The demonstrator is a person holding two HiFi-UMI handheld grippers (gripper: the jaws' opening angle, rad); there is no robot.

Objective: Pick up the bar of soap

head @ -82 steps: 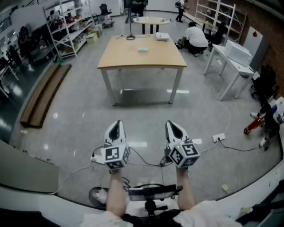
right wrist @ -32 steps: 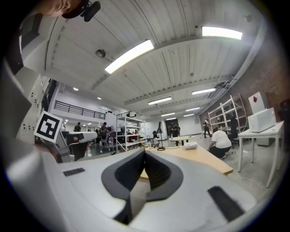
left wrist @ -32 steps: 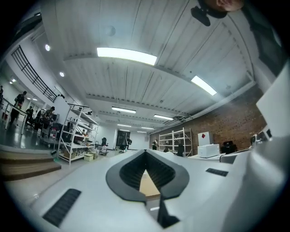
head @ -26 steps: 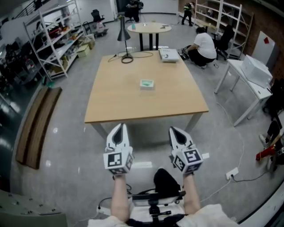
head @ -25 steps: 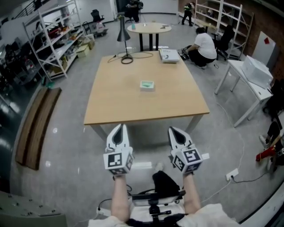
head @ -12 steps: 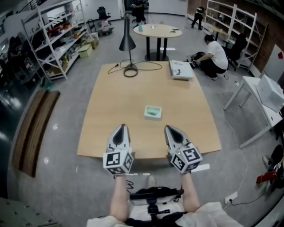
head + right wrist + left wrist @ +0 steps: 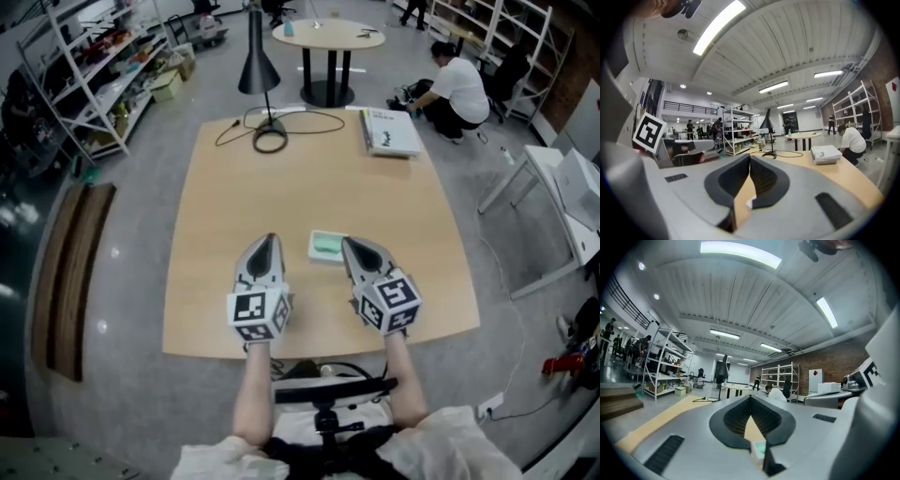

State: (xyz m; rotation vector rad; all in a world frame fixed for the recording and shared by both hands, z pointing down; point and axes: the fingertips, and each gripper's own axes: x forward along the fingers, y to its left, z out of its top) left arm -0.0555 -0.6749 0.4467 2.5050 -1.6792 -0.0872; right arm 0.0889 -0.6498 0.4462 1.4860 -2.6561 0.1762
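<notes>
Both left tongs (image 7: 269, 240) and right tongs (image 7: 348, 245) hover closed and empty, apparently flanking the soap (image 7: 326, 246).

- Grey two-jaw left gripper (image 7: 270, 238) (image 7: 751, 397): lower centre-left of the head view, pointing up-frame and about level. Jaws together at the tips, nothing between them.
- Left marker cube (image 7: 258, 315): white with black squares, at that gripper's rear.
- Grey two-jaw right gripper (image 7: 345, 242) (image 7: 750, 157): lower centre-right, beside the left one, tip angled slightly inward. Jaws together, nothing held.
- Right marker cube (image 7: 386, 302): same pattern, tilted.
- Bare left forearm (image 7: 251, 398) and bare right forearm (image 7: 403, 389): stretched up-frame from white sleeves (image 7: 441, 450) at the bottom edge.
</notes>
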